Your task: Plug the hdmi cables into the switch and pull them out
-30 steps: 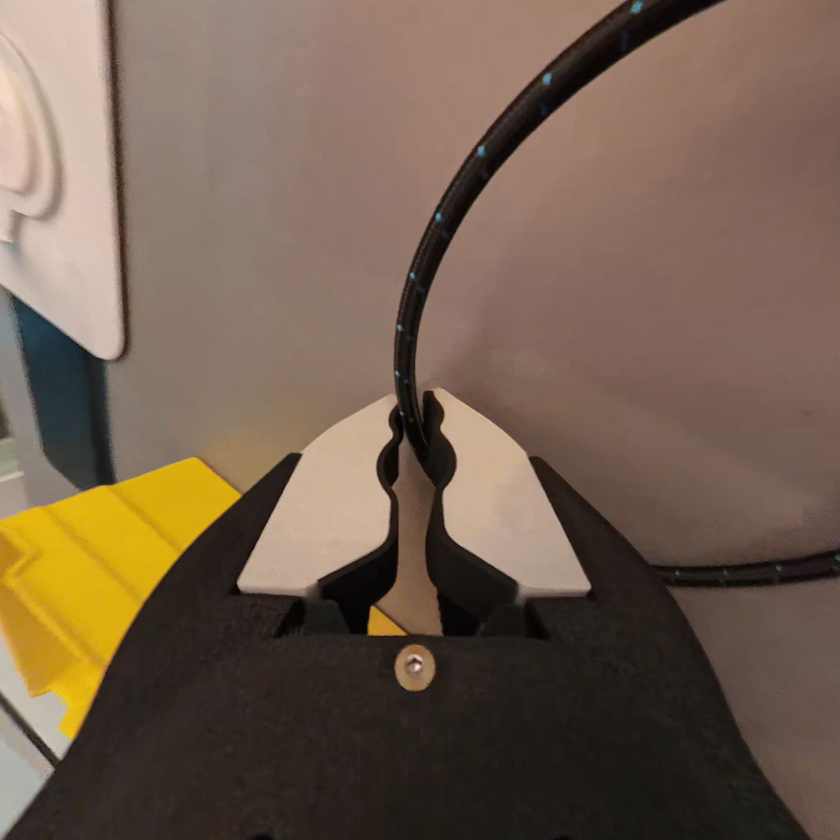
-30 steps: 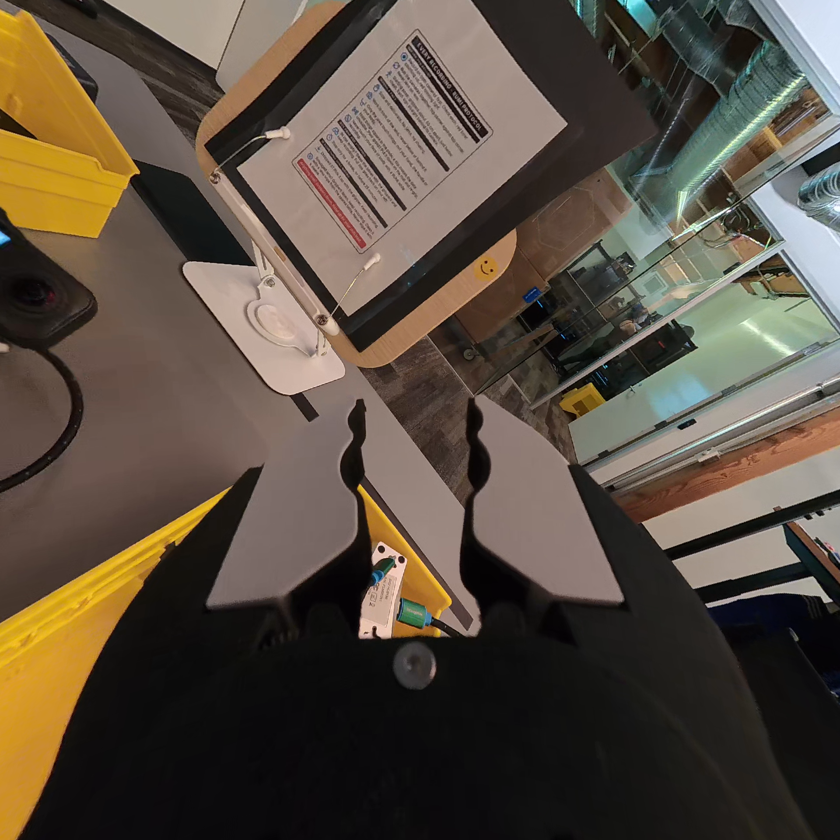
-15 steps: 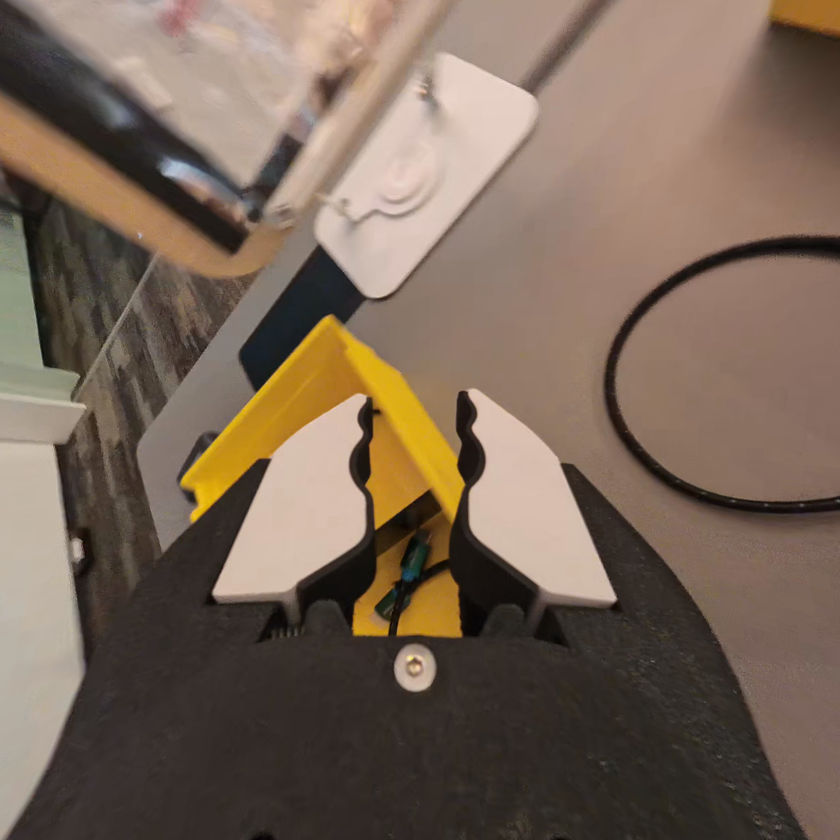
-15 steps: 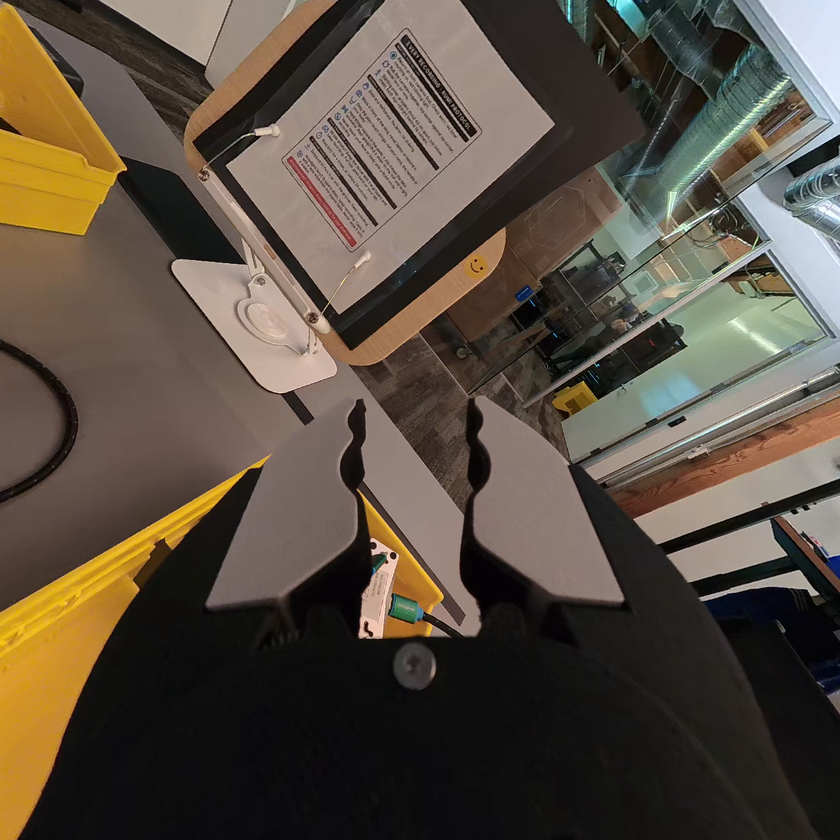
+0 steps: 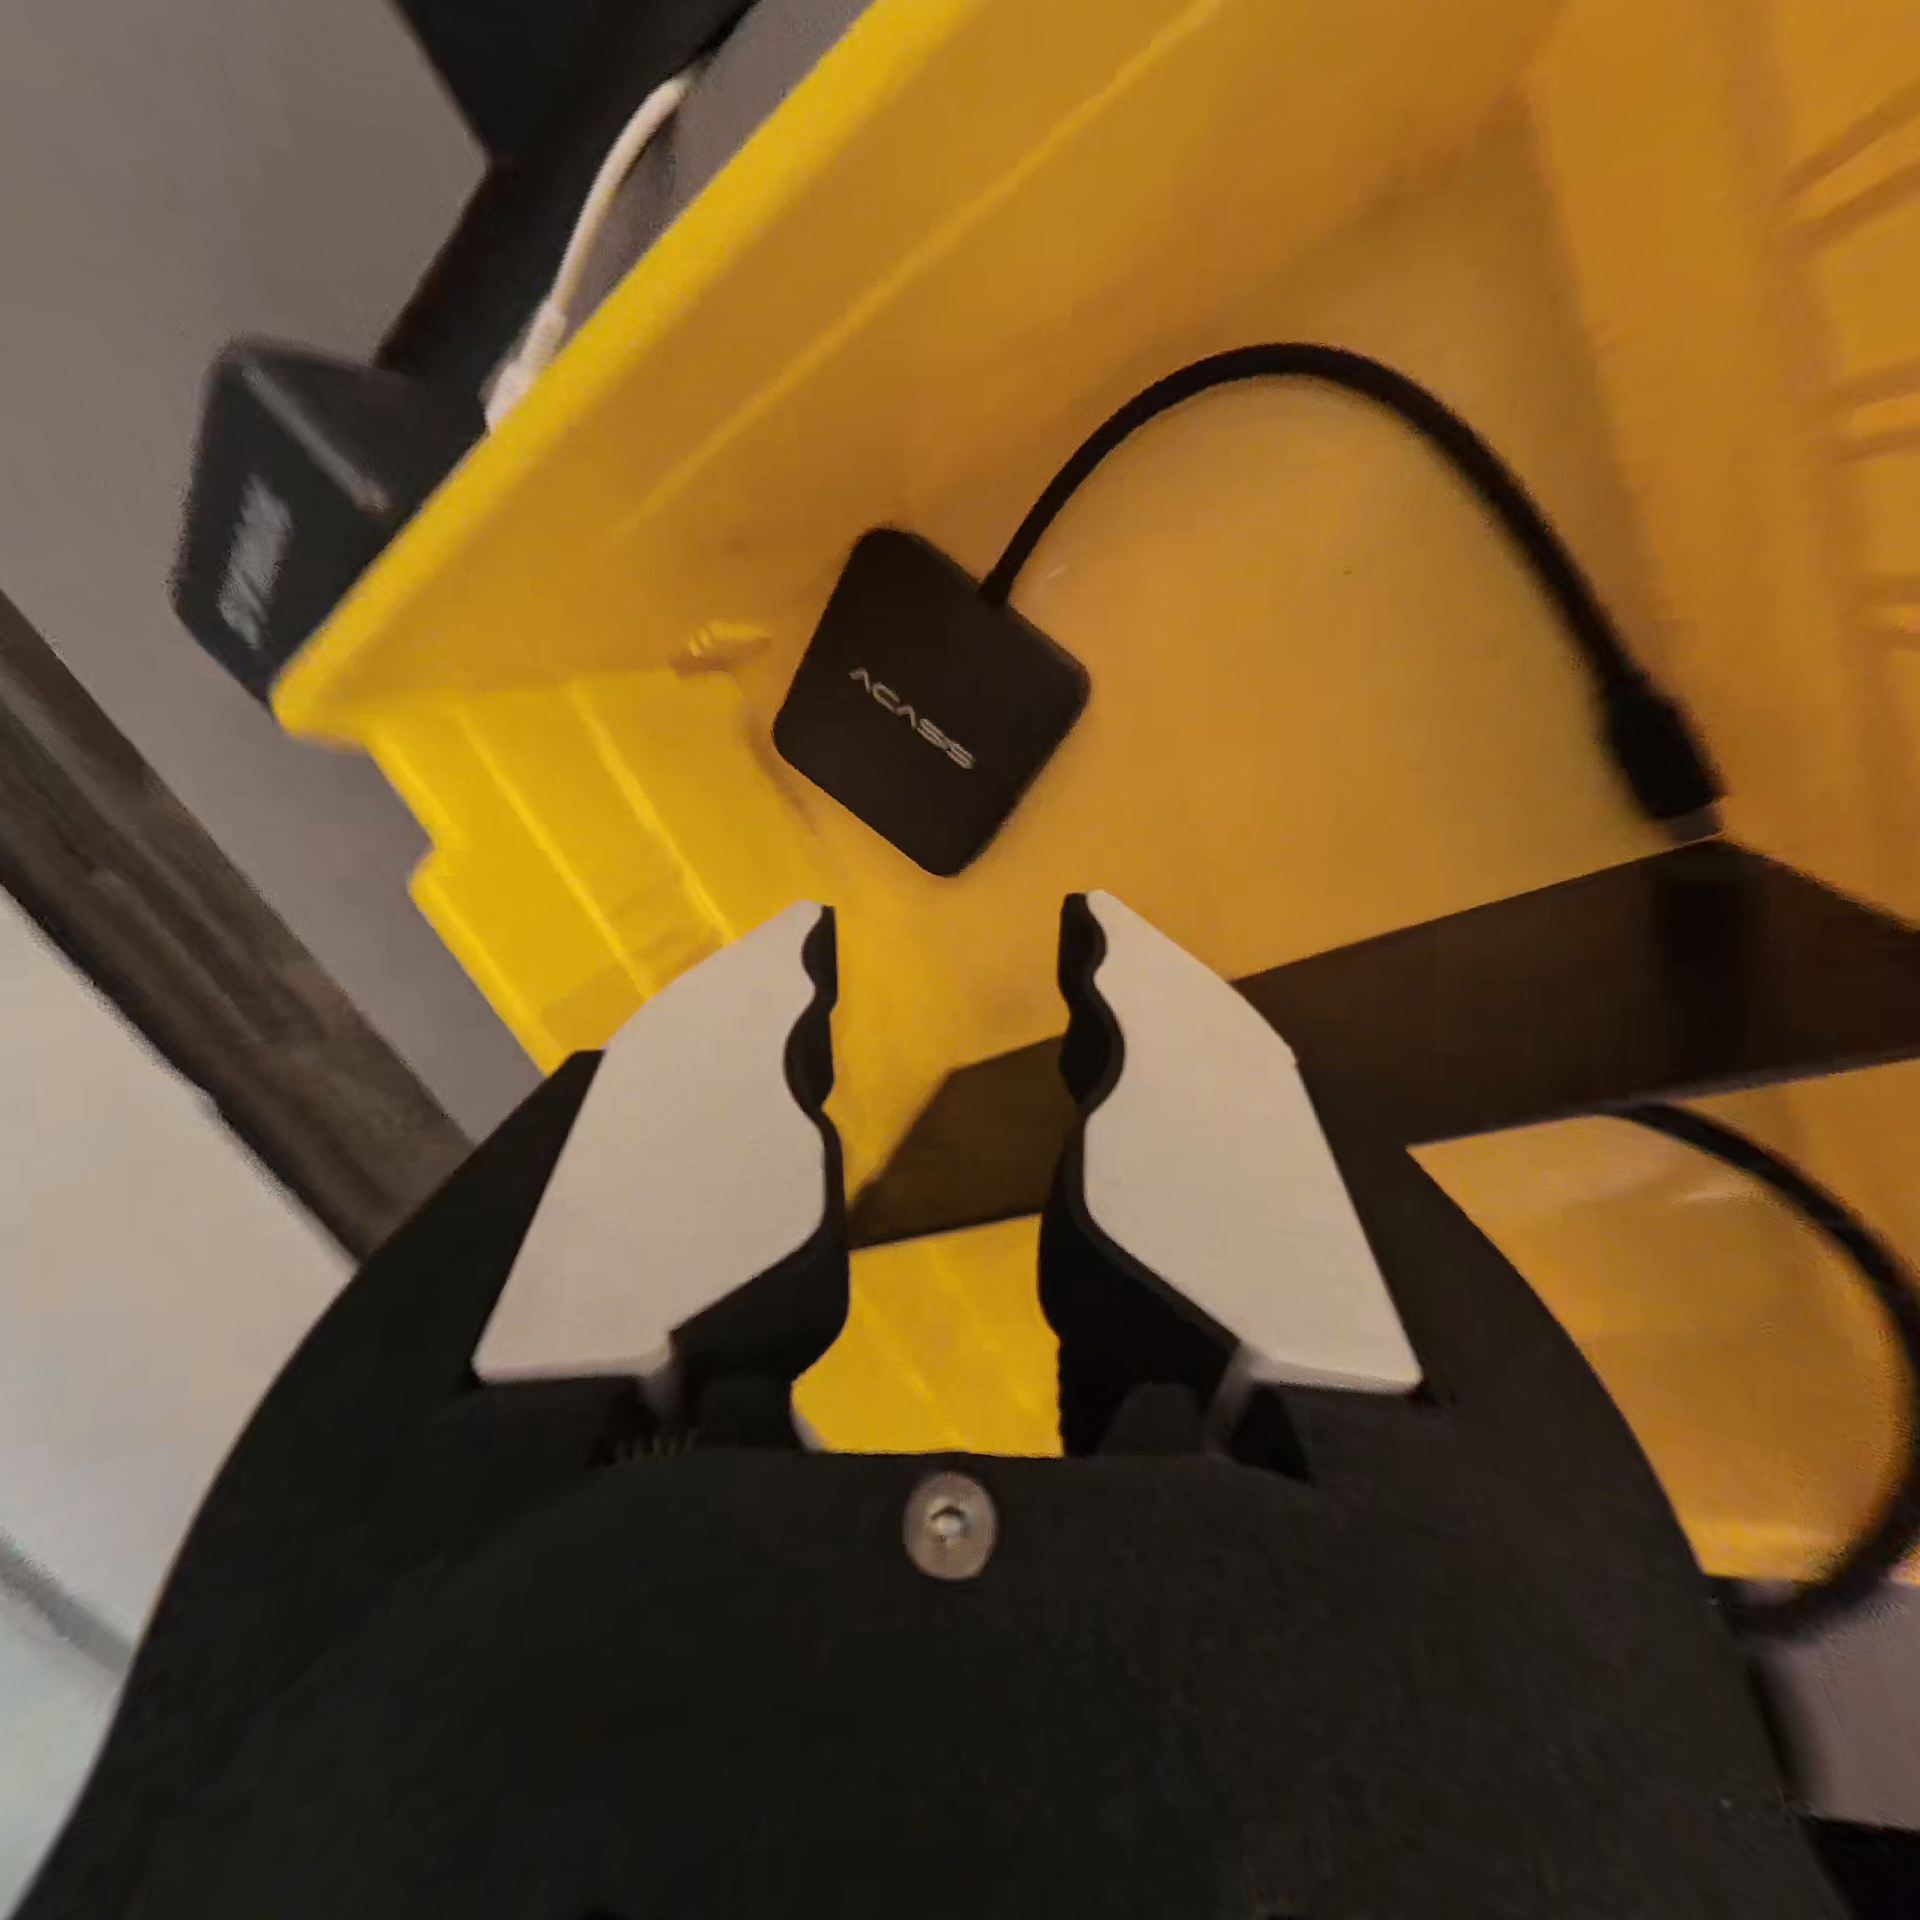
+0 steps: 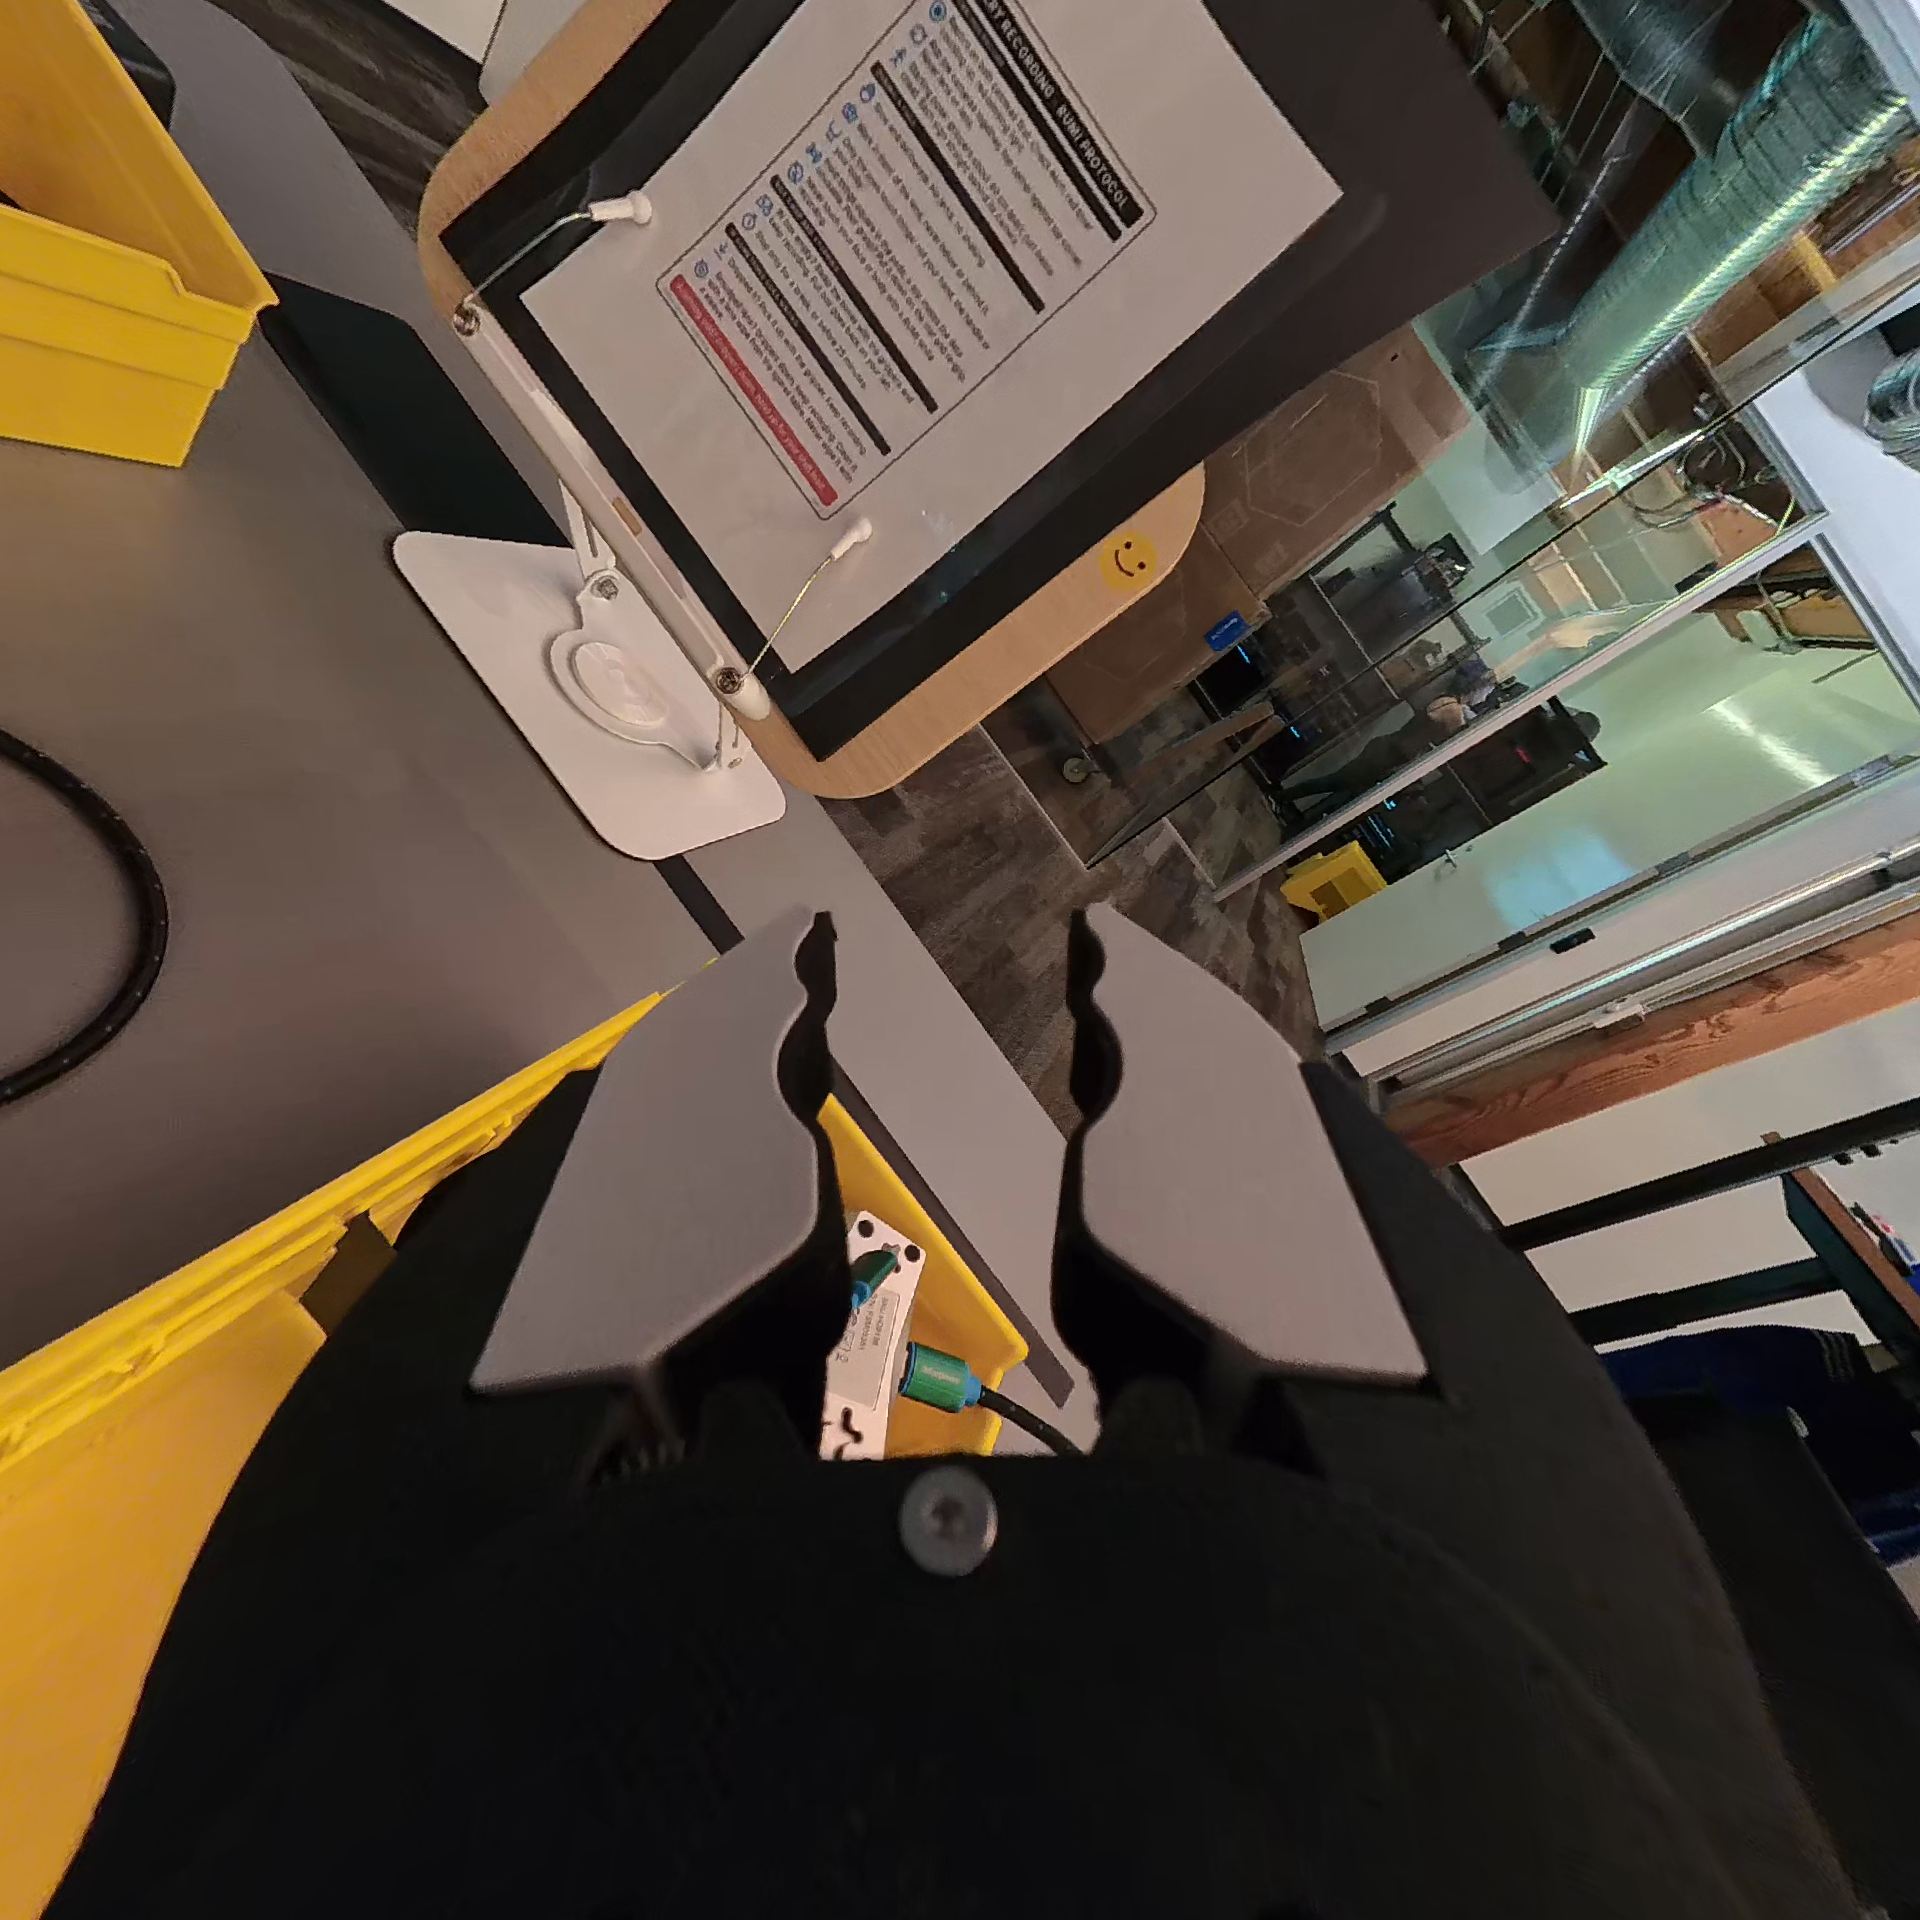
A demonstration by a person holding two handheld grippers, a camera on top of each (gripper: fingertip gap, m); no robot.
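Left hand-held gripper [image 5: 943, 914] hovers over the yellow plastic bin [image 5: 935, 312], jaws parted, empty, just short of the small square black switch [image 5: 930, 701] with its attached black cable [image 5: 1351, 384]. Right hand-held gripper [image 6: 945, 930] likewise parted, holding nothing, above green-ended plugs [image 6: 935, 1377]. Risk: the light switch may skid when pinched.

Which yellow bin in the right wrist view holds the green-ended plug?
The near yellow bin below the right tongs: its green plug lies beside a white device. The far yellow bin shows none.
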